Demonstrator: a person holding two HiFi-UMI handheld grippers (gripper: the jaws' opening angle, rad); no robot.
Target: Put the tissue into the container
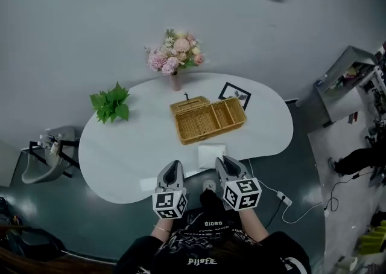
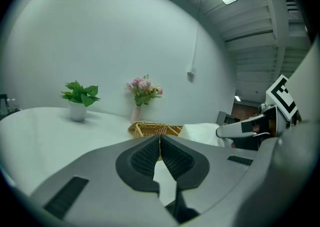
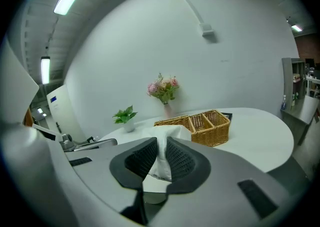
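Observation:
A white tissue [image 1: 211, 154] hangs over the table's near edge, just short of the wicker basket [image 1: 208, 121], which has a lidded part and two open compartments. My right gripper [image 1: 222, 162] is shut on this tissue [image 3: 163, 160]; its crumpled top rises above the pads, with the basket [image 3: 200, 126] beyond. My left gripper [image 1: 175, 165] hovers beside it to the left. Its jaws [image 2: 160, 139] are shut with nothing between them. In the left gripper view the tissue [image 2: 202, 133] shows to the right, in front of the basket [image 2: 150, 129].
On the white table [image 1: 120, 158] stand a vase of pink flowers [image 1: 175, 58], a potted green plant [image 1: 111, 104] and a black picture frame [image 1: 234, 93]. A power strip and cable [image 1: 283, 198] lie on the floor to the right. A grey shelf [image 1: 344, 82] stands further right.

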